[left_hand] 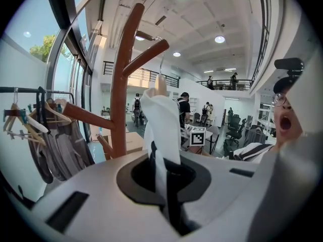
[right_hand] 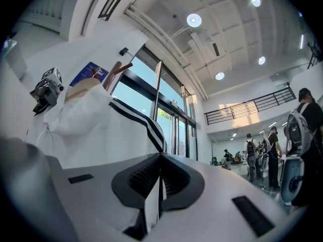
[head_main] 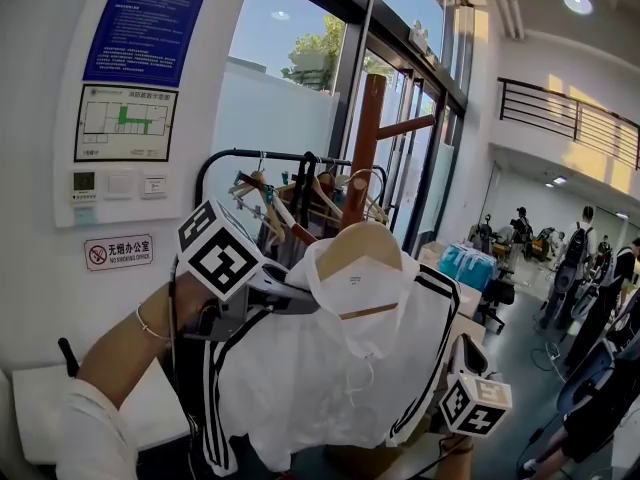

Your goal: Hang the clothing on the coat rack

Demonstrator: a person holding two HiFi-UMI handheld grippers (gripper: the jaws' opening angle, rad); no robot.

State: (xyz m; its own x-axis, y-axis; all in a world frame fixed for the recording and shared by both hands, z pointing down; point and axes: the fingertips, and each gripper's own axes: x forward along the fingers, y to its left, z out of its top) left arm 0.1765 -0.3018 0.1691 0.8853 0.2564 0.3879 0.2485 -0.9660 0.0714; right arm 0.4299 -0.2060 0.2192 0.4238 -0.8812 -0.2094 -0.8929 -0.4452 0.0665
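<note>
- Left hand-held gripper [left_hand: 164,185]: clenched on jacket [head_main: 340,368] shoulder, beside hanger [head_main: 360,243].
- Right hand-held gripper [right_hand: 159,185]: clenched on jacket hem, lower.
- Rack [head_main: 365,138]: beyond left hand-held gripper; hanger may miss it, dropping jacket.

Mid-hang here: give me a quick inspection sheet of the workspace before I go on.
Surface: what looks like a white tabletop, lower left, mostly hidden.
Job's things: jacket, white with black stripes, on wooden hanger, in front of coat rack.
Clutter: garment rail with spare hangers behind.
Grippers: left gripper and right gripper both shut on jacket.
Cables: nothing seen.
Surroundings: glass doors, wall notices, people at right.
</note>
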